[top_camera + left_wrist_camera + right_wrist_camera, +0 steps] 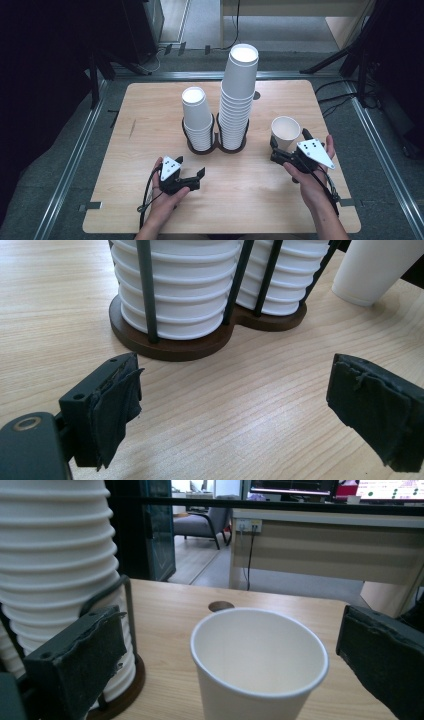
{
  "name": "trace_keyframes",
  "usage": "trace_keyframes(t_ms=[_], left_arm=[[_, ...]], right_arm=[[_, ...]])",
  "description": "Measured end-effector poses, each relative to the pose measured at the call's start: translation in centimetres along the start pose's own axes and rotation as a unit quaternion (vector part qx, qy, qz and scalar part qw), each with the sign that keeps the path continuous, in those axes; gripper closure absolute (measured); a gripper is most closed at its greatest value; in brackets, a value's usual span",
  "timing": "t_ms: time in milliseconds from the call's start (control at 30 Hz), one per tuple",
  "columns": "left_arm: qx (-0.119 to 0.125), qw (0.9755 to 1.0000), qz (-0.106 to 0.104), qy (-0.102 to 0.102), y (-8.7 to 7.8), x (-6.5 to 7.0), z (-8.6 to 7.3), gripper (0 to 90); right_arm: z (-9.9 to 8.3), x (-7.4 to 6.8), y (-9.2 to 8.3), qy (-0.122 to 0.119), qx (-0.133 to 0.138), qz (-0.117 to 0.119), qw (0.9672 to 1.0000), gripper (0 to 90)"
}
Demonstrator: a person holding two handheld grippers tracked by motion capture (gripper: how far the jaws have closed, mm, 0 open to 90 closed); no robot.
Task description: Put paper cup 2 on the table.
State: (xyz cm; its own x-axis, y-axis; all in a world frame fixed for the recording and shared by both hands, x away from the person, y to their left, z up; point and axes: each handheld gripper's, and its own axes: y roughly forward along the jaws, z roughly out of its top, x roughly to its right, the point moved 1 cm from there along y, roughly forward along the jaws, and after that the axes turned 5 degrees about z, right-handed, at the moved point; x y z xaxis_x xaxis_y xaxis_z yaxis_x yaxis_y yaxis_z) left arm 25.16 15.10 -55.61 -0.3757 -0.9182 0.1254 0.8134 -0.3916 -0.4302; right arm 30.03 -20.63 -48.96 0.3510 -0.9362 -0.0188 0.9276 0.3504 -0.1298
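White paper cups nested in two stacks filled the dark wooden two-ring holder. An empty white paper cup stood upright between the right gripper's wide jaws; the left gripper gaped over bare table.

On the table, two cup stacks share a holder; single cup to their right.

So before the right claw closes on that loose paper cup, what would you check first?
1. Loose cup upright, mouth up: ok.
2. Right claw open wide enough: ok.
3. Cup sits between its jaws: ok in the right gripper view.
4. Cup apart from the tall stack: ok.
5. Left claw open and out of the way: ok.
6. Cup empty: cannot tell, its bottom is hidden.
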Motion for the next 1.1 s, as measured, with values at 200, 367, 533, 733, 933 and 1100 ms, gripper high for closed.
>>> trace_keyframes(t_ms=[200,367,533,733,933,1100], left_arm=[[0.000,0.9999,0.009,0.007,0.0,0.1,0.1,7.6],[-0.001,0.9999,0.010,0.003,0.0,0.0,0.3,7.6],[-0.001,0.9999,0.010,0.003,0.2,0.2,0.5,7.6],[0.007,0.9997,0.005,0.022,0.3,1.5,1.2,7.7],[0.026,0.9990,-0.004,0.036,-0.1,2.8,2.7,7.7],[0.038,0.9985,-0.008,0.038,-0.1,3.7,3.9,7.7]], right_arm=[[1.7,-1.0,-0.6,-0.005,0.012,0.017,0.9998,0.0],[3.2,-1.8,-0.8,-0.009,0.023,0.029,0.9993,0.0],[4.6,-2.3,-1.0,-0.012,0.033,0.038,0.9987,0.0],[6.2,-2.9,-1.1,-0.014,0.048,0.047,0.9976,0.0],[7.8,-3.3,-1.0,-0.005,0.062,0.062,0.9962,0.0],[8.9,-4.0,-0.7,-0.007,0.069,0.073,0.9949,0.0]])
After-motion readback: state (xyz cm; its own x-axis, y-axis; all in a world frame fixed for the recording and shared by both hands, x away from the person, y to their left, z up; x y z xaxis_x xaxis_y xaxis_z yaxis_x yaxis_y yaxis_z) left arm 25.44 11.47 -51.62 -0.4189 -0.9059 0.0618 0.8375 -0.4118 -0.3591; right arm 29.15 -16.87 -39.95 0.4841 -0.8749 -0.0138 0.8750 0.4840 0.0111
